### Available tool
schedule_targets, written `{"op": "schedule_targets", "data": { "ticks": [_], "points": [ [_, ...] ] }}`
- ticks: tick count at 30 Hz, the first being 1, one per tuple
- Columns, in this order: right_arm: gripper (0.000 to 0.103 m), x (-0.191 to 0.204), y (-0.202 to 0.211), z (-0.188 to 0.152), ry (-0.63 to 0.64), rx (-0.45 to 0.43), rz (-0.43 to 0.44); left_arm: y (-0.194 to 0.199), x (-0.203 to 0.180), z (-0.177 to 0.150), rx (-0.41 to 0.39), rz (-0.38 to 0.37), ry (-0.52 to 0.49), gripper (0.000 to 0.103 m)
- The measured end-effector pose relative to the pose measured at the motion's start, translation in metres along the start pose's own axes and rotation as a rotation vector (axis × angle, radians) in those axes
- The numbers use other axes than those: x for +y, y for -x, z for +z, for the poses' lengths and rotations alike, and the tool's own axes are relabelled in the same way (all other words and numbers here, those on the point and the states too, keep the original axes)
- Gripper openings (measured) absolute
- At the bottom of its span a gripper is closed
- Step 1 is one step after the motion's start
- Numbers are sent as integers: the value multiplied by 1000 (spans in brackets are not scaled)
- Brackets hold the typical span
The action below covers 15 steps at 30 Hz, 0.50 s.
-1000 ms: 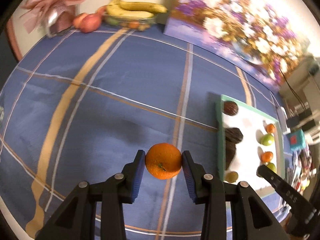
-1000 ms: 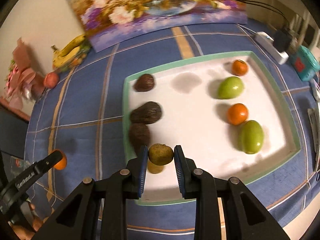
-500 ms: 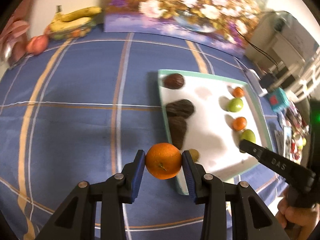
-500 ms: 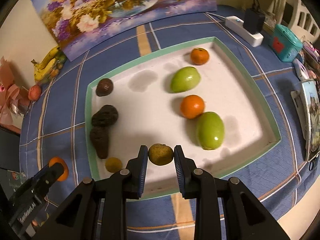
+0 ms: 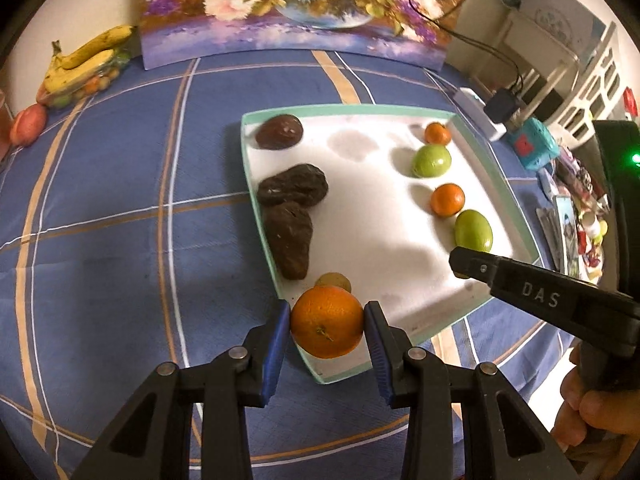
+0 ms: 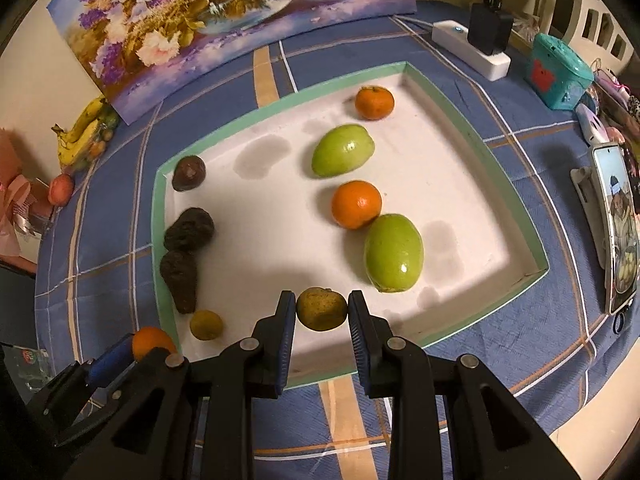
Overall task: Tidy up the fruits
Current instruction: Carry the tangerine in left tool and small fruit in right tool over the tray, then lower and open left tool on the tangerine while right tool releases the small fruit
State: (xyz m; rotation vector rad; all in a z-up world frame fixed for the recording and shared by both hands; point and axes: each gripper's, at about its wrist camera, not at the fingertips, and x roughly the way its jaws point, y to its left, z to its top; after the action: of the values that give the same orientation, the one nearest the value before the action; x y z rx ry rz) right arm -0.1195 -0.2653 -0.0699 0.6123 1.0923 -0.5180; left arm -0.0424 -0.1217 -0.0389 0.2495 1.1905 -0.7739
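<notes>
Blue checked tablecloth (image 5: pixel 120 168) carries a white shallow tray with a green rim (image 6: pixel 476 148), and both grippers hold fruit above it.

At the near left corner of the tray, the left gripper (image 5: pixel 326 322) is clamped on a round orange (image 5: pixel 326 322) with both blue pads pressing its sides. Over the near part of the tray, the right gripper (image 6: pixel 322 309) is closed tight on a small yellow-brown fruit (image 6: pixel 322 309). Inside the tray, three dark wrinkled fruits (image 6: pixel 188 228) and another small yellow-brown one (image 6: pixel 206 325) lie along the left side; two green oval fruits (image 6: pixel 394 254) and two small oranges (image 6: pixel 356 205) alternate in a row toward the right. A flower painting (image 6: pixel 224 16) leans at the back wall, with bananas (image 5: pixel 86 60) near it.
</notes>
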Motion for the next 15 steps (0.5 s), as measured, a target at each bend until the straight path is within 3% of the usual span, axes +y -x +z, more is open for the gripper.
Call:
{"op": "schedule_targets", "data": {
  "ticks": [15],
  "points": [
    [28, -13, -16, -3, -35, 61, -28, -16, -8, -4, 41, 12, -55, 40]
  ]
}}
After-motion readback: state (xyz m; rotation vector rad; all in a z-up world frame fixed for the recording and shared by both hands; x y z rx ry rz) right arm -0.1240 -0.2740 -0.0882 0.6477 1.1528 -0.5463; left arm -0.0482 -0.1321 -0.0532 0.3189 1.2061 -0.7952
